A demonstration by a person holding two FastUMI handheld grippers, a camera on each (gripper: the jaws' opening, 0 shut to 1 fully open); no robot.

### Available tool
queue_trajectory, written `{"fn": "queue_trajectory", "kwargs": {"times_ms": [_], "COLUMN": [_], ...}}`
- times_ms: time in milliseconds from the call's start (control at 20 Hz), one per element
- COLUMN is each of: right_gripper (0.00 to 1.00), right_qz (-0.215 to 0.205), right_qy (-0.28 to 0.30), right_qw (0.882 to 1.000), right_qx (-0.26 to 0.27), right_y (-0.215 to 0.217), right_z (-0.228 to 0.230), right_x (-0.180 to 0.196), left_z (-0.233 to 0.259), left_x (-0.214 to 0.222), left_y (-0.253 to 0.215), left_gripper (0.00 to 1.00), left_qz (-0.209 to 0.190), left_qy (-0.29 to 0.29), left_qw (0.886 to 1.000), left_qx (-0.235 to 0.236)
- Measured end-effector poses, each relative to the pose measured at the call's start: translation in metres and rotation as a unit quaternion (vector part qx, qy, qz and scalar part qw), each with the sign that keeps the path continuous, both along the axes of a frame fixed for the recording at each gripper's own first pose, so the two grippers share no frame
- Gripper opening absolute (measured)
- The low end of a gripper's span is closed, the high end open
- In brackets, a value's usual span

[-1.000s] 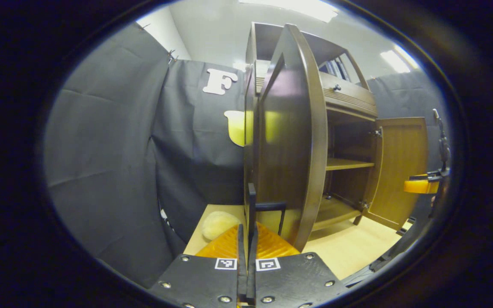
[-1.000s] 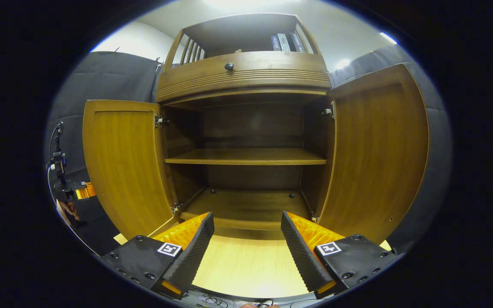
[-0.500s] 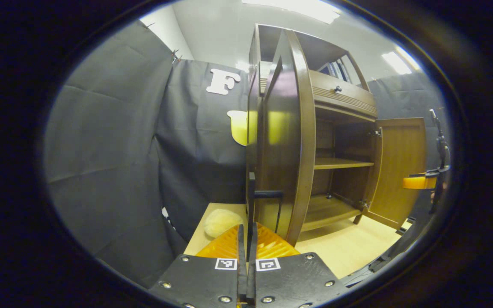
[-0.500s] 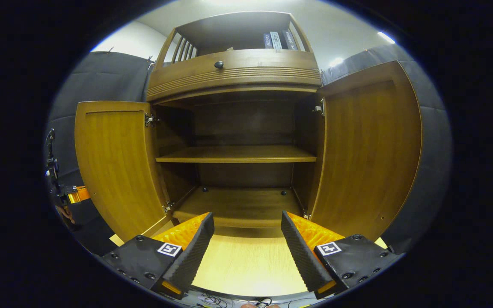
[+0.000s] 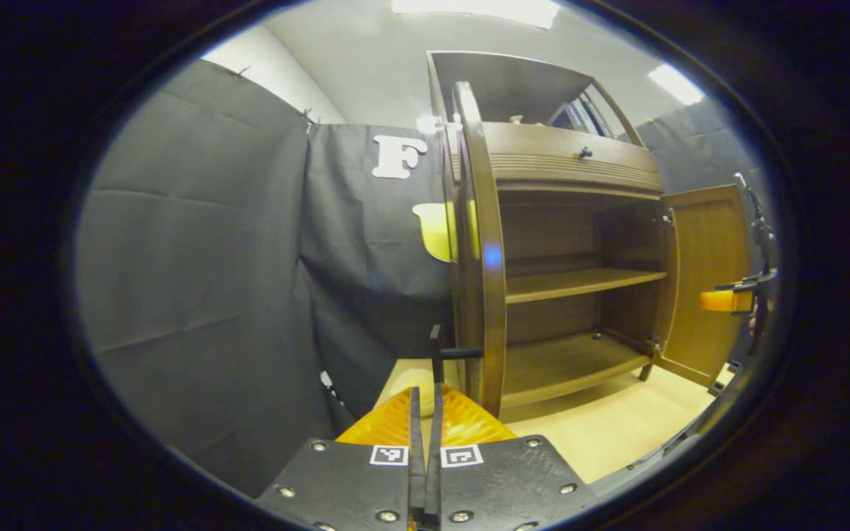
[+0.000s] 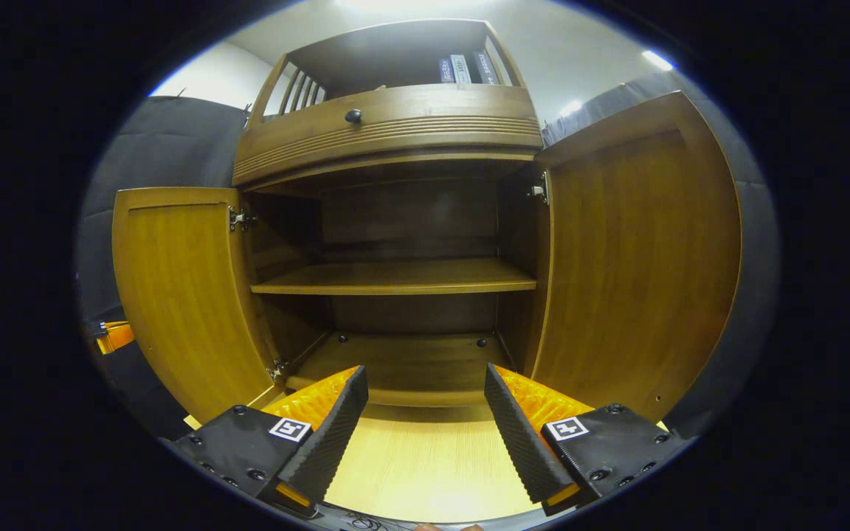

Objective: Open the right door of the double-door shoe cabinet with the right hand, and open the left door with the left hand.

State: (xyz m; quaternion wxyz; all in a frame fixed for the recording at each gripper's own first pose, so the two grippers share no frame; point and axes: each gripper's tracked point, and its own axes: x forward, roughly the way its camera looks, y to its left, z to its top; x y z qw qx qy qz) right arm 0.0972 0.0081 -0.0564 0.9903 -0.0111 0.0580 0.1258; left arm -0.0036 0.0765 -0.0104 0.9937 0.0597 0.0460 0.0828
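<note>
The brown wooden shoe cabinet (image 6: 395, 276) stands with both doors swung wide. In the right gripper view, the left door (image 6: 181, 295) and the right door (image 6: 639, 258) flank the bare middle shelf. My right gripper (image 6: 425, 383) is open in front of the cabinet floor, holding nothing. In the left gripper view, the left door (image 5: 480, 243) is seen edge-on. My left gripper (image 5: 425, 398) is shut on that door's black handle (image 5: 437, 352). The right gripper (image 5: 727, 301) shows far off beside the right door (image 5: 705, 273).
A drawer with a dark knob (image 6: 353, 116) sits above the doors, and books (image 6: 462, 68) stand on the top shelf. The cabinet rests on a light wooden floor (image 6: 425, 464). A pale rounded object (image 5: 412, 377) lies by the cabinet's left side. Black cloth walls close in.
The left door has swung further open with my left gripper on its handle, and now stands edge-on to that view. The right gripper stays open and has shifted slightly.
</note>
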Motion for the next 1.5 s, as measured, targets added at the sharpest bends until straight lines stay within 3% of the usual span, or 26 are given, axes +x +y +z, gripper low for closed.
{"fn": "queue_trajectory", "kwargs": {"times_ms": [300, 500, 550, 650, 800, 850, 950, 1000, 1500], "right_gripper": [0.96, 0.99, 0.94, 0.99, 0.94, 0.98, 0.94, 0.98, 0.98], "right_qz": [0.008, 0.027, 0.032, 0.041, 0.053, 0.056, 0.059, 0.058, 0.042], "right_qy": [0.0, 0.01, 0.008, 0.002, -0.001, -0.001, 0.003, 0.005, 0.002], "right_qw": [1.0, 1.0, 0.999, 0.999, 0.998, 0.998, 0.998, 0.998, 0.999], "right_qx": [-0.007, 0.006, 0.013, 0.021, 0.023, 0.024, 0.023, 0.021, 0.002], "right_y": [-0.011, -0.006, -0.003, 0.0, 0.0, -0.001, -0.004, -0.007, -0.028], "right_z": [-0.001, -0.004, 0.0, 0.007, 0.011, 0.011, 0.008, 0.005, -0.001], "right_x": [0.007, 0.019, 0.02, 0.021, 0.016, 0.014, 0.008, 0.005, -0.037], "left_z": [0.084, 0.115, 0.11, 0.109, 0.108, 0.104, 0.093, 0.087, 0.048], "left_x": [-0.055, -0.066, -0.061, -0.059, -0.056, -0.056, -0.046, -0.041, 0.002], "left_y": [0.004, -0.023, -0.027, -0.043, -0.072, -0.079, -0.097, -0.105, -0.162], "left_gripper": [0.0, 0.01, 0.01, 0.21, 0.51, 0.61, 0.81, 0.91, 0.91], "left_qz": [0.11, 0.102, 0.102, 0.104, 0.092, 0.091, 0.078, 0.072, 0.01], "left_qy": [-0.079, -0.106, -0.101, -0.095, -0.095, -0.093, -0.08, -0.073, -0.031], "left_qw": [0.991, 0.988, 0.989, 0.989, 0.991, 0.991, 0.994, 0.995, 0.998], "left_qx": [-0.017, -0.046, -0.045, -0.036, -0.017, -0.011, -0.014, -0.018, -0.05]}}
